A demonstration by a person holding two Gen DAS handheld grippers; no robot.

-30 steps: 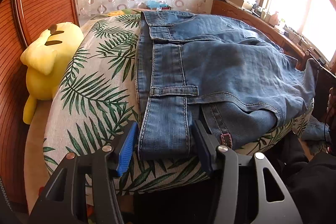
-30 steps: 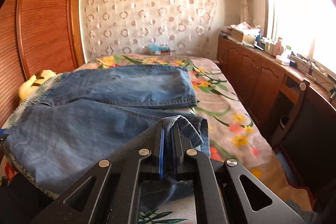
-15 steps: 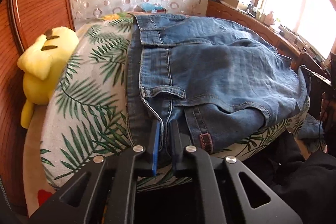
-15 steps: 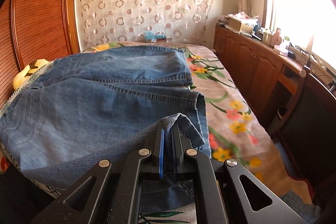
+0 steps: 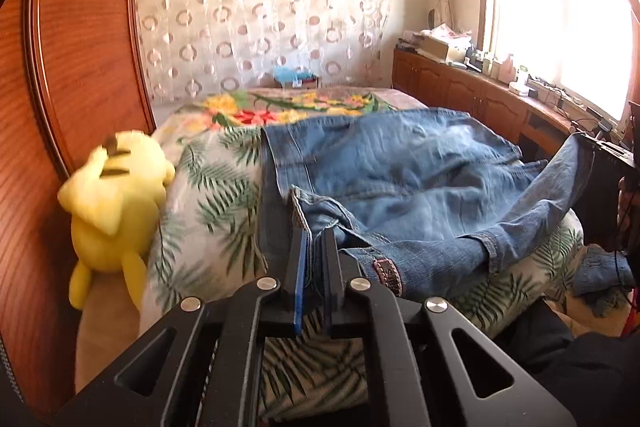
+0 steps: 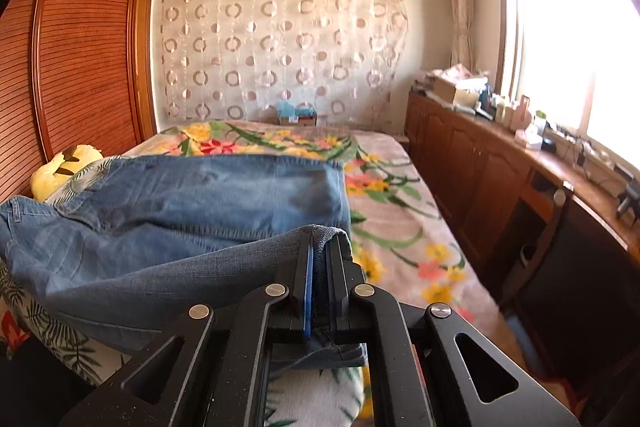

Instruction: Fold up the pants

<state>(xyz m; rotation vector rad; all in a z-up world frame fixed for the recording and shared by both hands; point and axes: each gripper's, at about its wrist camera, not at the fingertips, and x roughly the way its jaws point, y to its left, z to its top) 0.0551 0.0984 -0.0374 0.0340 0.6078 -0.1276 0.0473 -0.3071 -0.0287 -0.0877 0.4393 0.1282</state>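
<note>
Blue jeans (image 5: 416, 179) lie across a leaf-print cover on the bed. My left gripper (image 5: 316, 239) is shut on the jeans' waistband at the near edge and holds that edge raised off the bed. In the right wrist view the jeans (image 6: 192, 203) spread to the left, and my right gripper (image 6: 320, 247) is shut on a fold of the denim at their near right corner, also lifted. At the far right of the left wrist view the lifted denim runs toward the other gripper (image 5: 608, 155).
A yellow plush toy (image 5: 116, 203) leans between the bed's left side and a wooden wardrobe (image 5: 72, 75). The flowered bedspread (image 6: 400, 211) lies bare to the right of the jeans. Wooden cabinets (image 6: 472, 163) with clutter stand under the window.
The left gripper closed on the waistband and lifted it, so the near edge now stands off the bed. The right gripper rose a little, still shut on its fold.
</note>
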